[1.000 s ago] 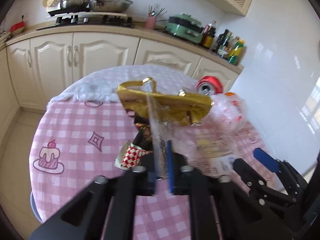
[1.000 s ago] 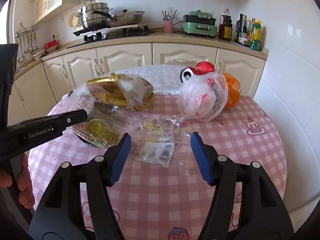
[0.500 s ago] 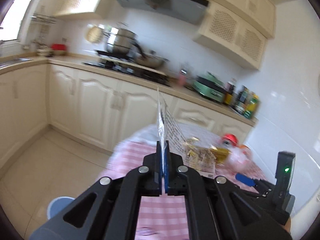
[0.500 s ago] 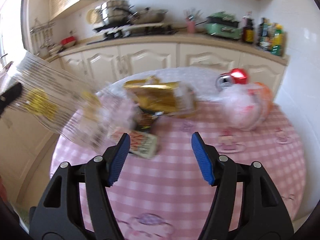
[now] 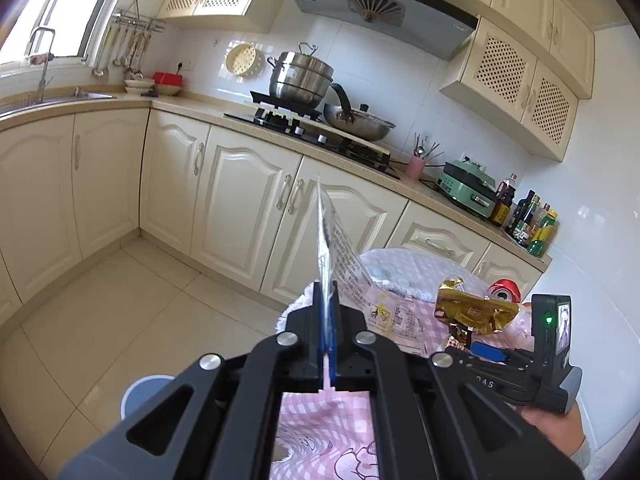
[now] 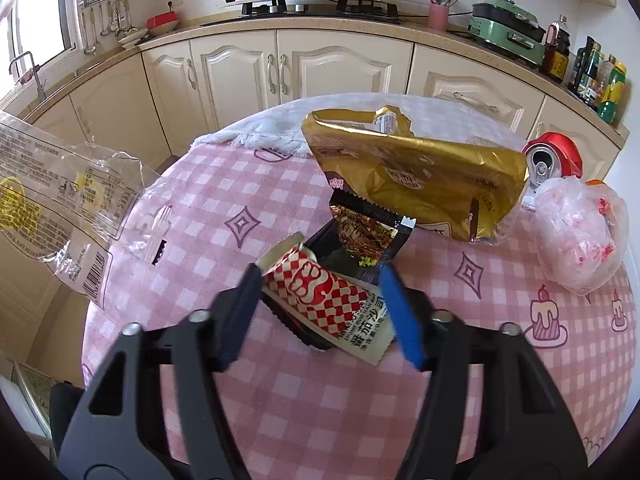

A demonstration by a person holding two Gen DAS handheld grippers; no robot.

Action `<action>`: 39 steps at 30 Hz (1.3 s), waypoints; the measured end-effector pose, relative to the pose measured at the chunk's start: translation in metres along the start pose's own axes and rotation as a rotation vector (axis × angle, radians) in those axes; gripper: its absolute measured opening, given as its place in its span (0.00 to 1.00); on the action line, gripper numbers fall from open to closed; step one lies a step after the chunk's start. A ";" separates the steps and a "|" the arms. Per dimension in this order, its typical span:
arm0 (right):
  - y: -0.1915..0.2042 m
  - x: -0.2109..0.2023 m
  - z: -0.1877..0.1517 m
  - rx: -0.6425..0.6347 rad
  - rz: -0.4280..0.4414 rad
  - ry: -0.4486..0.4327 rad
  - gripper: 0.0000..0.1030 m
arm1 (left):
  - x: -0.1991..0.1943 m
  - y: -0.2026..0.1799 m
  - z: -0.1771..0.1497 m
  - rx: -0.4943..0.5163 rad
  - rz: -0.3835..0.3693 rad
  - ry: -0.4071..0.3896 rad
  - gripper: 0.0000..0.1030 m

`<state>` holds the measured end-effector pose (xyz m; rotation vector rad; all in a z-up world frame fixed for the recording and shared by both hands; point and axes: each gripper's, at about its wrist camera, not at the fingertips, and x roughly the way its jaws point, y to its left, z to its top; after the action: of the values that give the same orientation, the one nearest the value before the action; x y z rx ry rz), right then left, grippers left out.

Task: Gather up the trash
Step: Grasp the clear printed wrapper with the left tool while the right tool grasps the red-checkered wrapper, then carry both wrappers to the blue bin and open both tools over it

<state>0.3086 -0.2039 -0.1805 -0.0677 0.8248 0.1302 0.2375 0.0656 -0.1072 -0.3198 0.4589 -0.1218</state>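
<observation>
My left gripper [image 5: 328, 320] is shut on a clear printed plastic wrapper [image 5: 344, 256] and holds it up off the table's left edge; the wrapper also shows at the left of the right wrist view [image 6: 60, 204]. My right gripper [image 6: 320, 304] is open, its fingers on either side of a red-and-white checkered packet [image 6: 324, 296] lying on the pink checked table [image 6: 240, 200]. Behind it lie a dark snack wrapper [image 6: 364, 228], a gold foil bag [image 6: 416, 172], a red can [image 6: 554, 158] and a crumpled plastic bag [image 6: 580, 236].
A blue-grey bin [image 5: 148, 396] stands on the tiled floor left of the table, below my left gripper. Cream kitchen cabinets [image 5: 240, 200] and a counter with stove and pots [image 5: 304, 80] run behind the table. Bottles [image 6: 600, 76] stand on the counter's right end.
My left gripper lifted the clear wrapper off the table and swung it left, out over the floor. My right gripper moved forward and down around the checkered packet.
</observation>
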 end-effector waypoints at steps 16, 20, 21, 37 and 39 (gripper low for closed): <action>0.012 -0.021 -0.013 -0.086 -0.063 -0.027 0.00 | -0.001 0.005 -0.009 -0.024 -0.047 0.038 0.01; 0.014 -0.026 -0.012 -0.104 -0.066 -0.049 0.01 | -0.006 0.005 -0.009 -0.021 -0.052 0.039 0.01; 0.014 -0.025 -0.010 -0.104 -0.070 -0.046 0.01 | -0.007 0.005 -0.010 -0.018 -0.052 0.041 0.01; 0.006 -0.001 -0.007 -0.079 -0.049 0.031 0.28 | 0.006 -0.003 -0.023 0.039 -0.042 0.097 0.01; 0.010 -0.004 -0.008 -0.099 -0.061 0.018 0.18 | 0.007 -0.003 -0.024 0.041 -0.043 0.098 0.01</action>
<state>0.2986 -0.1951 -0.1837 -0.1871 0.8327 0.1134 0.2326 0.0549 -0.1295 -0.2845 0.5466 -0.1889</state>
